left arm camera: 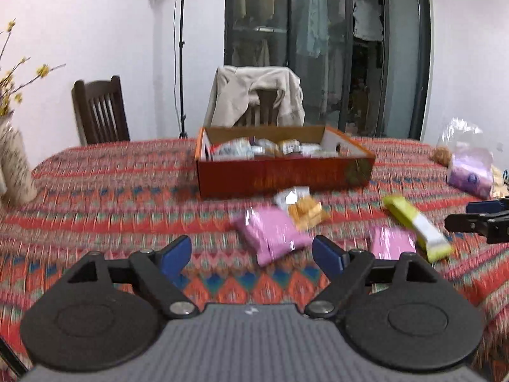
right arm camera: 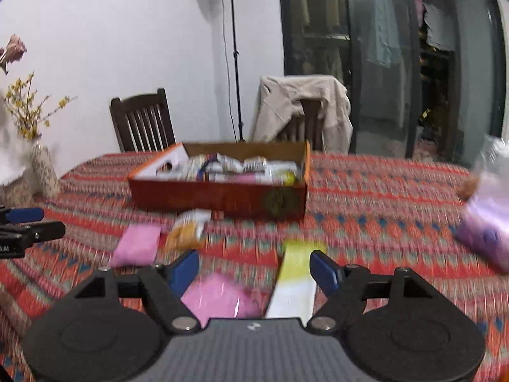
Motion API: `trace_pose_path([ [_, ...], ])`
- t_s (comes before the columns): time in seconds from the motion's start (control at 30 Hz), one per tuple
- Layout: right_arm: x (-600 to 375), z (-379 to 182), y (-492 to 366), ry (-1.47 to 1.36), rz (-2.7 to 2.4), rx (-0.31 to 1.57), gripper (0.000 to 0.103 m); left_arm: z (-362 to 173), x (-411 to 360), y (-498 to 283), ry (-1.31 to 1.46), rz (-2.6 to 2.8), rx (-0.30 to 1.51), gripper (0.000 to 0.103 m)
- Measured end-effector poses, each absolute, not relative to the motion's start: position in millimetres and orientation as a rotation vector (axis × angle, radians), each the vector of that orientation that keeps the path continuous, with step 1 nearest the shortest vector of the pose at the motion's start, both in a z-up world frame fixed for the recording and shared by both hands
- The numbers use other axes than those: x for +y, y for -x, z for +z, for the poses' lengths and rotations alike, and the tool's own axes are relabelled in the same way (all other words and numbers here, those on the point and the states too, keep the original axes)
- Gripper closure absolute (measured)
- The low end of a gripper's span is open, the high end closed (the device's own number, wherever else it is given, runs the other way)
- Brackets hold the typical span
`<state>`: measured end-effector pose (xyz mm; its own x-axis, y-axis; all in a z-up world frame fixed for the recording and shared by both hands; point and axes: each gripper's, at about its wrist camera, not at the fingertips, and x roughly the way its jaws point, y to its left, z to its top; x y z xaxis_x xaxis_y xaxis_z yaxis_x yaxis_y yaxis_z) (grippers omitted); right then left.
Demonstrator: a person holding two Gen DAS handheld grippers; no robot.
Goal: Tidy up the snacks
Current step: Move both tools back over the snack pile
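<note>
Two pink packets [left arm camera: 273,235], one yellow-green box [left arm camera: 416,226], perhaps two orange-wrapped snacks [left arm camera: 307,211].

The tablecloth [left arm camera: 105,197] shows a woven pattern of red and orange bands with blue and teal diamonds. On it, the box [left arm camera: 283,176] is red-orange outside with plain brown card inside. In front of the box lie two pink packets [left arm camera: 273,238] [left arm camera: 393,238], an orange-and-white packet [left arm camera: 305,211] and a yellow-green-and-white packet [left arm camera: 416,226]. Far right of the box sits a lilac bag [left arm camera: 470,175]. Both grippers carry blue pads [right arm camera: 184,270] on black arms.
</note>
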<state>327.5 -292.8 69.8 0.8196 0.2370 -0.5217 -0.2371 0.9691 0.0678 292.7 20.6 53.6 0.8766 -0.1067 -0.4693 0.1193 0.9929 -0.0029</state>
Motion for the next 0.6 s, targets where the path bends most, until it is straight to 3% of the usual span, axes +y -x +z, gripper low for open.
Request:
trace_pose_path([
  [0.3, -284, 36, -256, -0.051, 0.261, 0.597, 0.027, 31, 7, -259, -0.051, -0.148, 0.522, 0.018],
  [0.6, -269, 22, -264, -0.123, 0.345, 0.644, 0.027, 27, 8, -267, -0.004, -0.142, 0.545, 0.018],
])
